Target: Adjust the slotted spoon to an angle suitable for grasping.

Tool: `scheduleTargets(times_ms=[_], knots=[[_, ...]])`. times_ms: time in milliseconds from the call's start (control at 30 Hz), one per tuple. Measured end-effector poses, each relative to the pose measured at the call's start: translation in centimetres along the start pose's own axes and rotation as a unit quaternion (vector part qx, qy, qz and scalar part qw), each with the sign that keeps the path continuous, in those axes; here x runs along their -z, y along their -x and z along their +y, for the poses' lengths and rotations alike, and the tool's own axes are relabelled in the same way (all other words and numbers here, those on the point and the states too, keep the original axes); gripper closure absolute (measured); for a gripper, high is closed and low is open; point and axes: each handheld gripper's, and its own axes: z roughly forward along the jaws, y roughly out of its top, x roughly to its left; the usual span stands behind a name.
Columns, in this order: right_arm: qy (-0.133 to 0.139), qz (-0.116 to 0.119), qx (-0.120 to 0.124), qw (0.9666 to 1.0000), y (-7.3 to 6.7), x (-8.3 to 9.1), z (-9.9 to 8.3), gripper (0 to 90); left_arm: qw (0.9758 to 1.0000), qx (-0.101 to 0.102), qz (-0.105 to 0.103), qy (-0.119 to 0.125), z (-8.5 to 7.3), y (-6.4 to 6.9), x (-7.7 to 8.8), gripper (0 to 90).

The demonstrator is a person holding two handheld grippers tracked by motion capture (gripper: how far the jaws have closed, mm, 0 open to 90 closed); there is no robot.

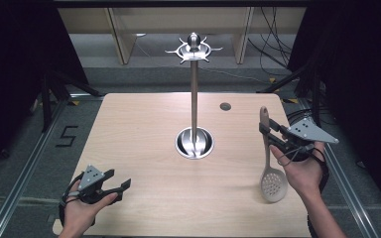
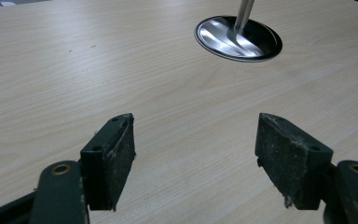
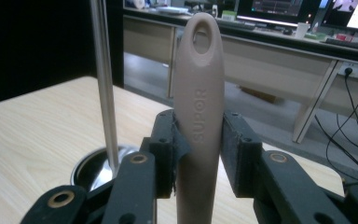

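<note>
The right gripper (image 1: 273,133) is clamping the slotted spoon (image 1: 269,163) by its handle above the table's (image 1: 144,124) right side (left gripper (image 1: 115,184) gaping empty), risking swinging against the rack pole (image 1: 194,99).

Light wood-grain table (image 1: 144,134). A utensil stand (image 1: 194,99) rests at its centre on a round steel base; a grommet hole (image 1: 225,106) lies behind-right of the stand.

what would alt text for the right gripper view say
The right gripper clamps the beige handle of a slotted spoon, its hanging hole uppermost. Behind on the left, a steel stand pole rises from its round base on the wooden table.
</note>
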Motion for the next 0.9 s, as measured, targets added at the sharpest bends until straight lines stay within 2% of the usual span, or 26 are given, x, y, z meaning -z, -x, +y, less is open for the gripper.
scheduleTargets(times_ms=[100,167,200,233,267,300,367,400,500,533,567,633,667,733,900], knots=[[0.003,0.004,-0.001,1.0,0.2,0.1,0.1,68.6,1.0,-0.001,-0.001,0.001,0.0,0.0,0.0,28.1],[0.005,0.002,-0.007,1.0,0.1,0.2,0.1,68.6,1.0,0.004,0.0,0.002,0.0,0.0,0.0,28.1],[0.006,0.007,-0.017,0.9998,0.0,0.2,0.1,68.6,0.9999,0.014,0.001,0.003,-0.1,0.1,0.0,28.1],[0.011,0.008,-0.015,0.9998,0.0,0.3,0.2,68.6,1.0,0.002,-0.001,0.003,0.0,0.0,0.0,28.1],[0.011,0.008,-0.015,0.9998,0.0,0.3,0.2,68.6,1.0,0.002,-0.001,0.003,0.0,0.0,0.0,28.1],[0.02,0.001,-0.001,0.9998,0.1,0.3,0.2,68.6,1.0,0.002,0.0,0.003,0.0,0.0,0.0,28.1],[0.02,0.009,-0.015,0.9997,-0.1,0.5,0.4,68.6,1.0,0.001,-0.001,0.002,0.0,0.0,0.0,28.1],[0.023,0.005,-0.007,0.9997,-0.1,0.6,0.6,68.5,1.0,0.001,-0.001,0.002,0.0,0.0,0.0,28.1],[0.033,0.01,-0.011,0.9993,-0.3,0.7,0.9,68.5,1.0,0.002,0.0,0.002,0.0,0.0,0.0,28.1],[0.038,0.007,-0.002,0.9993,-0.2,0.7,1.1,68.6,1.0,0.004,0.0,0.002,0.0,0.0,0.0,28.1],[0.034,0.015,-0.012,0.9992,-0.4,0.8,1.2,68.5,1.0,0.002,0.0,0.002,0.0,0.0,0.0,28.1],[0.039,0.015,-0.011,0.9991,-0.4,0.8,1.4,68.6,1.0,0.004,0.0,0.002,0.0,0.0,0.0,28.1],[0.04,0.016,-0.023,0.9988,-0.6,0.9,1.5,68.6,1.0,0.004,0.0,0.003,0.0,0.0,0.0,28.1],[0.055,0.02,-0.015,0.9982,-0.6,0.8,1.9,68.6,1.0,0.003,0.0,0.003,0.0,0.0,0.0,28.1],[0.061,0.019,-0.017,0.9978,-0.9,0.9,2.5,68.6,1.0,0.0,-0.002,0.003,0.0,0.0,0.0,28.1]])
